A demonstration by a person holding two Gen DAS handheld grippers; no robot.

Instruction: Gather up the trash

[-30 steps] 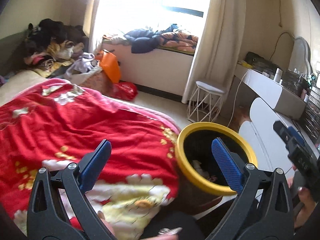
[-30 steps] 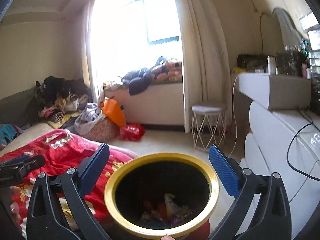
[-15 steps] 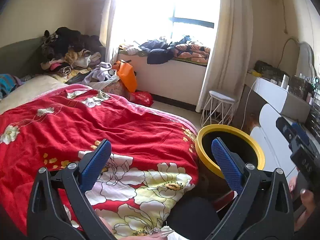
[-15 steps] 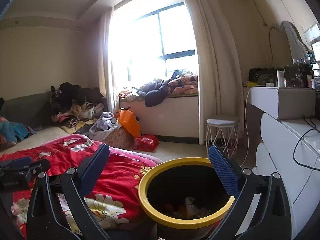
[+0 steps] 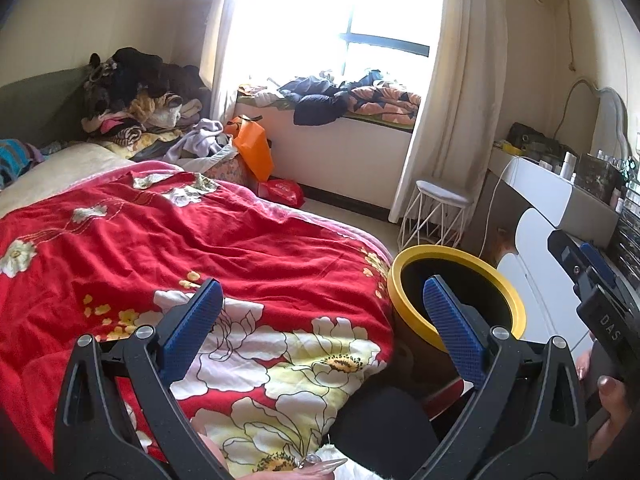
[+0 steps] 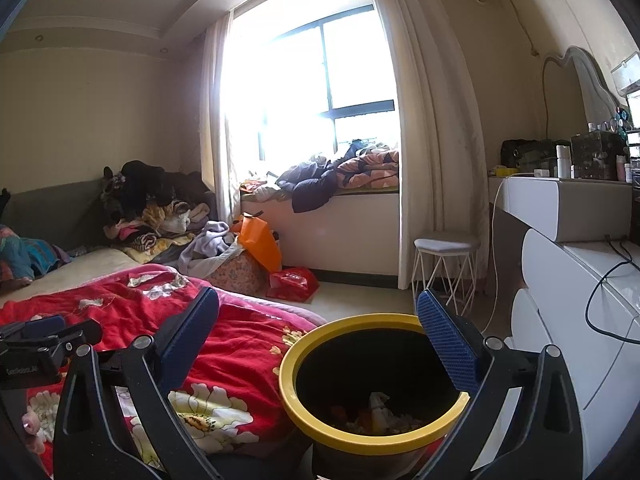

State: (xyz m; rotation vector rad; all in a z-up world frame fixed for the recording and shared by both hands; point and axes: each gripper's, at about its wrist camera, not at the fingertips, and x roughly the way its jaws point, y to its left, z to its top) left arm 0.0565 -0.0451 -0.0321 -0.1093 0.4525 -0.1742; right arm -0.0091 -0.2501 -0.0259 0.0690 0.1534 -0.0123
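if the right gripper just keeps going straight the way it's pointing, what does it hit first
Probably the yellow-rimmed trash bin: it sits just ahead, low between the open right gripper's fingers, though depth is unclear.

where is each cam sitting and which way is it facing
Left wrist: on the left gripper, over the red quilt, facing the window; the right gripper and a hand show at right.
Right wrist: on the right gripper, above the bin, facing the window; the left gripper shows at left.
Both share the bin, quilt, stool and window.
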